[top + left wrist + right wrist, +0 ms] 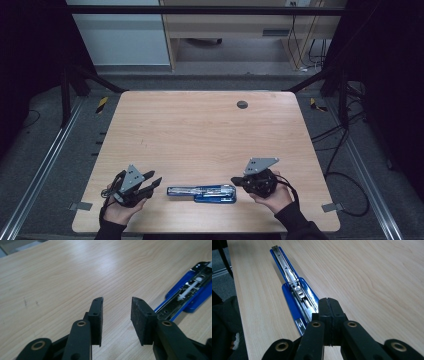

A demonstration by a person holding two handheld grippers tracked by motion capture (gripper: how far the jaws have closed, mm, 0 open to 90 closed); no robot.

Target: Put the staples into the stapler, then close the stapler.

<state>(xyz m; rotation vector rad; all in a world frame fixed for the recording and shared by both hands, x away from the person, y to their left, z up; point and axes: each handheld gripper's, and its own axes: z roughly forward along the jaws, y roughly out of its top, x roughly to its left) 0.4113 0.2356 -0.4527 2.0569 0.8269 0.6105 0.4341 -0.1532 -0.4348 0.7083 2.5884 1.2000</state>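
Beyond left gripper (116, 315) | stapler (186, 293) cut off | frame edge

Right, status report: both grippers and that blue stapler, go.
Left gripper open, empty, short of the stapler. Right gripper shut, empty, at its other end. Stapler lies opened flat on table. Nothing in the way.

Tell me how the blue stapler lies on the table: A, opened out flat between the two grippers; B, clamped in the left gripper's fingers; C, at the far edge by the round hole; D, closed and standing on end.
A: the blue stapler lies opened out flat on the table, its metal staple track showing, between the left gripper and the right gripper.
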